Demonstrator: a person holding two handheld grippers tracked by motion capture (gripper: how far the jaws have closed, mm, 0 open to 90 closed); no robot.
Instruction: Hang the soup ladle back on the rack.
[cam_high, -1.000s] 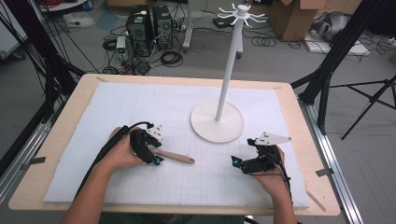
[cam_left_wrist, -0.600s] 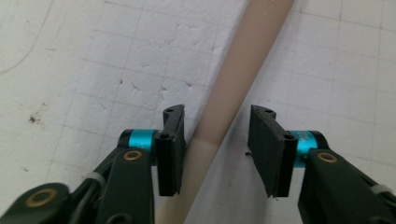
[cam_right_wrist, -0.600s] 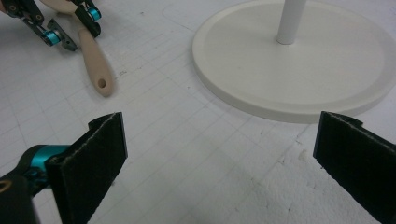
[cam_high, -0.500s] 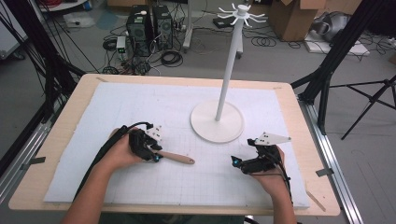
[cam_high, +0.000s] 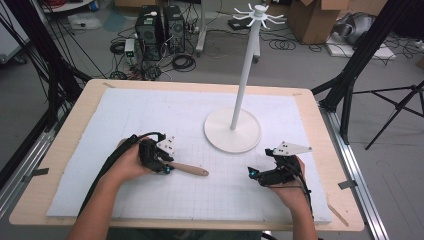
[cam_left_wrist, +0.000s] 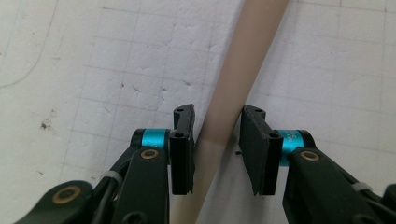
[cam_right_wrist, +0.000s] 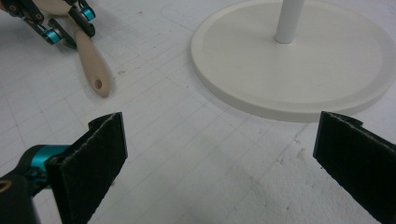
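Down on the white gridded mat (cam_high: 150, 115), a wooden handle (cam_high: 190, 170) is seen lying flat, in front of and to the left of the white stand's round base (cam_high: 232, 131) as the high view shows it, and well apart from that base. The left gripper (cam_high: 166, 167) is placed over the near end of the handle, and its jaws have just been closing around it. In the left gripper view the handle (cam_left_wrist: 233, 107) is seen running up between the two black pads (cam_left_wrist: 183, 147); the left pad is laid against the wood, while whether the right pad presses on it cannot be told. The end of the handle with a small hole (cam_right_wrist: 98, 84) is pointed toward the base. The right gripper (cam_high: 251, 173) is held in front of the base and slightly to its right, low over the mat, with its jaws spread wide and nothing between them. In the right gripper view the base (cam_right_wrist: 299, 60) and the foot of the white pole (cam_right_wrist: 288, 21) are seen just beyond those jaws.
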